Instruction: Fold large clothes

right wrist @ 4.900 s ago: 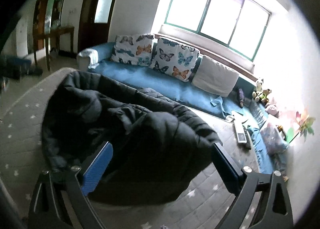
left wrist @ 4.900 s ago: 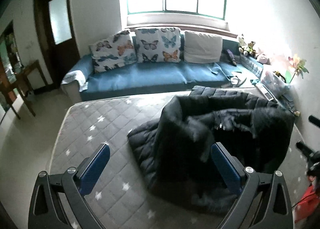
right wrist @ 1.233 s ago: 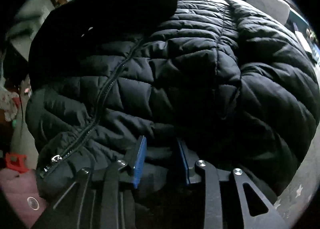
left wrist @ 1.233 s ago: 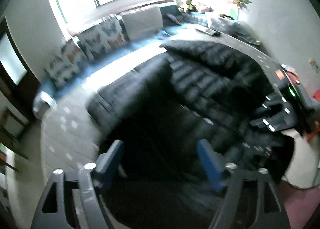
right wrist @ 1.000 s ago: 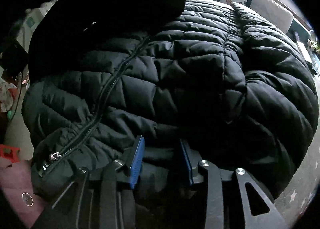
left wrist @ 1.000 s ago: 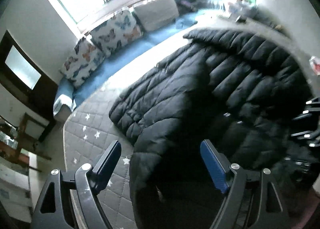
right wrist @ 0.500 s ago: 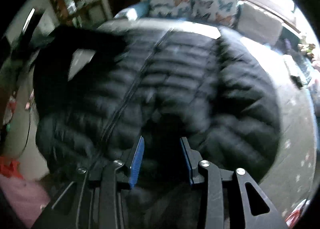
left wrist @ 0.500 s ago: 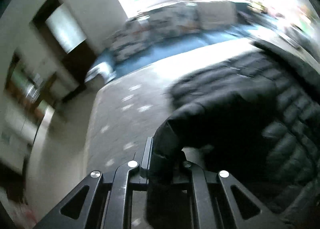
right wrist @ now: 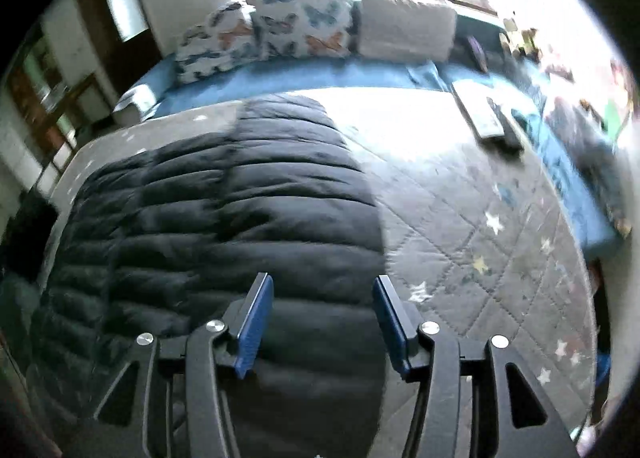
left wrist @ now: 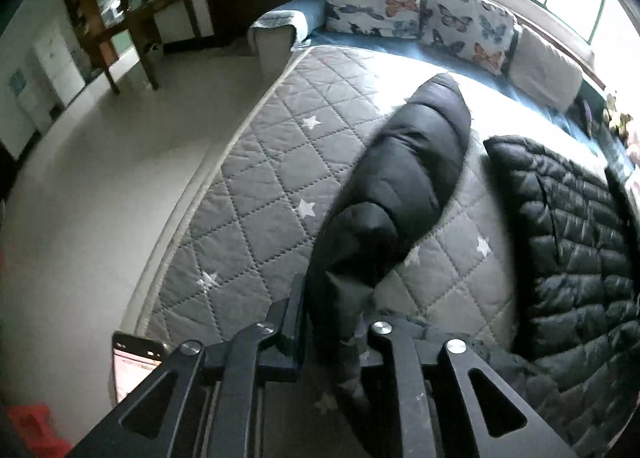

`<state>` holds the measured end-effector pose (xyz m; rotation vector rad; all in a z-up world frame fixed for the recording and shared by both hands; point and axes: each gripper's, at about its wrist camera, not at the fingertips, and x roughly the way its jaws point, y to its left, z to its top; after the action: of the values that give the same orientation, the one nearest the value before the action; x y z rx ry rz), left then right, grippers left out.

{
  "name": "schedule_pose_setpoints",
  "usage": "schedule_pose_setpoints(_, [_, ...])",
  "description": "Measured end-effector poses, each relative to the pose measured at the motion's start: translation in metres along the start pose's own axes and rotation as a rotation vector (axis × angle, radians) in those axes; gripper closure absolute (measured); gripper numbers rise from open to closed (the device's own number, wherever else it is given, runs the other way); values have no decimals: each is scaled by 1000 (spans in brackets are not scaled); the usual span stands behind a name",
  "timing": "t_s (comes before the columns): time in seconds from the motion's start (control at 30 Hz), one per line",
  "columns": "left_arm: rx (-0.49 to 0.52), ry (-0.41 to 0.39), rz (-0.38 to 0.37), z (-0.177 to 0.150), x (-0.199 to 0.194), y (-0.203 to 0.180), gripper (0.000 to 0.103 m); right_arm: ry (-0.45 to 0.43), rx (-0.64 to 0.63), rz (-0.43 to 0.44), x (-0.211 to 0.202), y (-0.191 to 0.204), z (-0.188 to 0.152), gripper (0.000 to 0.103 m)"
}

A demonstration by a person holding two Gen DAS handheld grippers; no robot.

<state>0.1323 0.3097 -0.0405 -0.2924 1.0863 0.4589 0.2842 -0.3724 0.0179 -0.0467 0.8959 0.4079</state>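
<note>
Left wrist view, nearest first: left gripper (left wrist: 334,322) clenched on the sleeve (left wrist: 404,186) of the black jacket (left wrist: 580,242), fabric bunched between the narrow jaws, which have just eased a little wider with the cloth between them. Sleeve stretched away from the gripper across the grey quilted mattress (left wrist: 264,178), apart from the jacket body lying to the right of it. Phone (left wrist: 134,362) lit up just left of the gripper, at the mattress edge. Beyond the mattress, blue sofa (left wrist: 304,14) with butterfly cushions (left wrist: 372,6) under the window; wooden table (left wrist: 140,30) well left of the sofa.

Right wrist view: right gripper (right wrist: 322,322) released, blue pads (right wrist: 256,326) standing apart above the jacket (right wrist: 224,226), nothing pinched; jaws just been opening. Jacket spread flat on the mattress (right wrist: 480,218), filling its left part, star-printed quilting bare to the right. Remote and flat items (right wrist: 492,118) at the far right corner of the mattress, blurred. Sofa (right wrist: 320,74) and cushions (right wrist: 300,26) behind.
</note>
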Motion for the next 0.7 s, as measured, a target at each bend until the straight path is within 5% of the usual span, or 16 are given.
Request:
schedule_pose_setpoints(0.13, [24, -1, 83, -5, 1, 0, 69, 65, 136, 104, 39, -41, 12, 46])
schedule_pose_setpoints(0.3, [33, 29, 117, -1, 16, -10, 69, 49, 209, 127, 63, -59, 18, 46])
schedule_pose_setpoints(0.47, [65, 55, 129, 3, 35, -25, 69, 77, 317, 344, 89, -72, 18, 45])
schedule_pose_setpoints(0.57, [89, 44, 120, 5, 39, -30, 83, 77, 330, 476, 93, -62, 19, 45])
schedule_pose_setpoints(0.63, [108, 25, 124, 6, 40, -35, 91, 67, 322, 474, 91, -58, 21, 45])
schedule_pose_setpoints(0.67, [112, 10, 148, 6, 40, -38, 92, 47, 312, 473, 85, -53, 22, 53])
schedule_pose_setpoints(0.7, [120, -5, 172, 7, 39, -41, 93, 31, 304, 469, 80, -51, 23, 76])
